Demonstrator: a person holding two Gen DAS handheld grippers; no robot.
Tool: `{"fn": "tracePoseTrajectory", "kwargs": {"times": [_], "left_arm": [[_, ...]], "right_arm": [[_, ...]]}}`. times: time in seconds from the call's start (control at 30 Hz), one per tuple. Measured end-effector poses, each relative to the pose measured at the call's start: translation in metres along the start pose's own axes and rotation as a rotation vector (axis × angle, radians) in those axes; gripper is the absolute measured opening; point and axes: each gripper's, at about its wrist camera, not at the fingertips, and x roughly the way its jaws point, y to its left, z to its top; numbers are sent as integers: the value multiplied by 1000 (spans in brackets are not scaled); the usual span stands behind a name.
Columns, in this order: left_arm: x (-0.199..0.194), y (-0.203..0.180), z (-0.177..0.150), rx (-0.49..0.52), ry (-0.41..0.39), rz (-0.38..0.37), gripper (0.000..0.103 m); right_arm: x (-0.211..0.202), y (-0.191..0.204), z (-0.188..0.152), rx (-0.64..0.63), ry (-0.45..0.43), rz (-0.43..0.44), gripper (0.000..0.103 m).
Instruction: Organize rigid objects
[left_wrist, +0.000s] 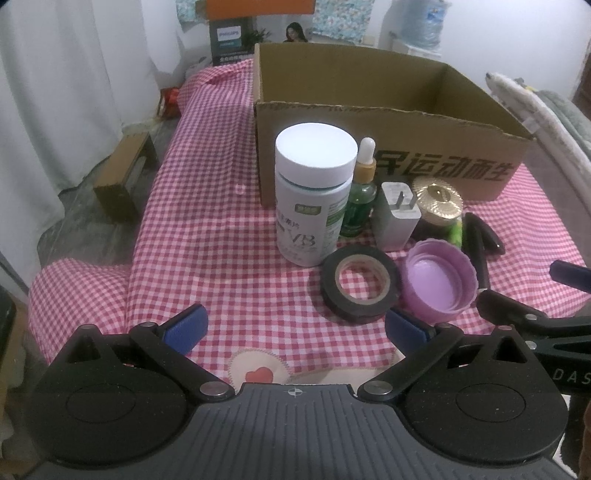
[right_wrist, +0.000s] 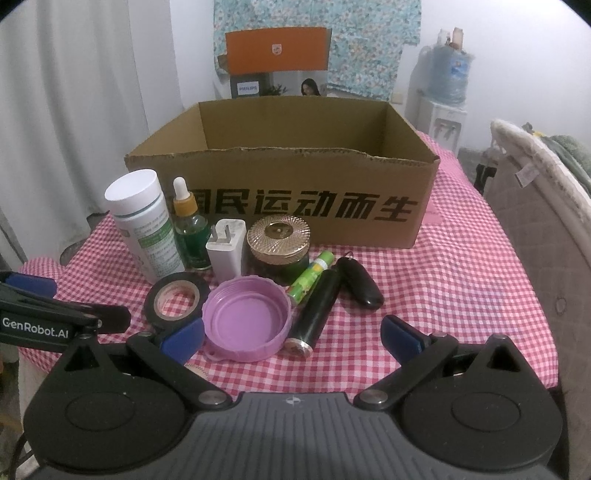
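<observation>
Black cylinder (right_wrist: 318, 309) lies on the checked cloth (right_wrist: 461, 280), long axis running 7 to 1 o'clock, metal end nearest; at its 9 o'clock one purple lid (right_wrist: 246, 322), one tape roll (right_wrist: 176, 300); at 12 one cardboard box (right_wrist: 280, 206); left gripper (left_wrist: 295, 328) and right gripper (right_wrist: 291, 338) gape wide, empty

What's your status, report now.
Left hand-held gripper open, empty; right hand-held gripper open, empty. Items clustered before cardboard box, none seen inside. Purple lid nearest right gripper. Path clear.

Both wrist views face the cardboard box (left_wrist: 388, 155) (right_wrist: 280, 184) closely — left one further left.
</observation>
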Motion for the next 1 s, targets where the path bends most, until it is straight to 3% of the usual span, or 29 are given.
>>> {"fn": "tracePoseTrajectory", "kwargs": {"times": [0.67,1.0], "left_arm": [[1,2,-1,-1,4,0,103],[-1,-15,-4,85,-77,-82,103]], "right_arm": [[2,1,-1,3,4,-3,103],[-4,-11,-5,29,-26,-22,103]]}}
